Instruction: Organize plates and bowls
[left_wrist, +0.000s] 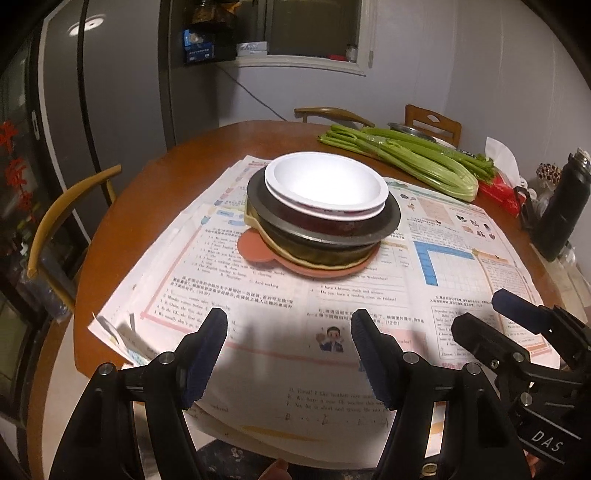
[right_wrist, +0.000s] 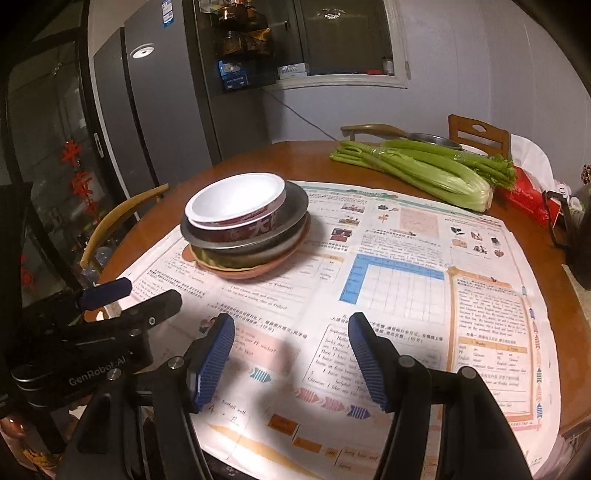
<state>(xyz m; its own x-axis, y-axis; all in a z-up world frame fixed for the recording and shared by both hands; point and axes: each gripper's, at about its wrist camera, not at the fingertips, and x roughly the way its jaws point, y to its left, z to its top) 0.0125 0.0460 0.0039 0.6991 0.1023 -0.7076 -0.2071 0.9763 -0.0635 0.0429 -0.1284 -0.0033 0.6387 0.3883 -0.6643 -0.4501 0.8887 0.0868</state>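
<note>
One stack of dishes stands on the printed paper sheets in the middle of the round wooden table (left_wrist: 177, 155). On top is a white bowl (left_wrist: 325, 182) (right_wrist: 236, 199) with a red patterned outside. Under it lies a grey metal dish (left_wrist: 321, 227) (right_wrist: 291, 214), then a dark bowl with a yellow rim (left_wrist: 321, 256), and at the bottom a terracotta plate (left_wrist: 255, 251) (right_wrist: 255, 273). My left gripper (left_wrist: 290, 325) hovers open over the paper in front of the stack, nothing between its blue pads. My right gripper (right_wrist: 291, 330) is open too, to the right of the stack.
A bunch of celery (left_wrist: 413, 158) (right_wrist: 424, 170) lies at the table's far right. A red tissue pack (left_wrist: 498, 192) and a black bottle (left_wrist: 565, 206) stand by the right edge. Wooden chairs (left_wrist: 62, 218) ring the table. A grey fridge (left_wrist: 110, 92) stands at left.
</note>
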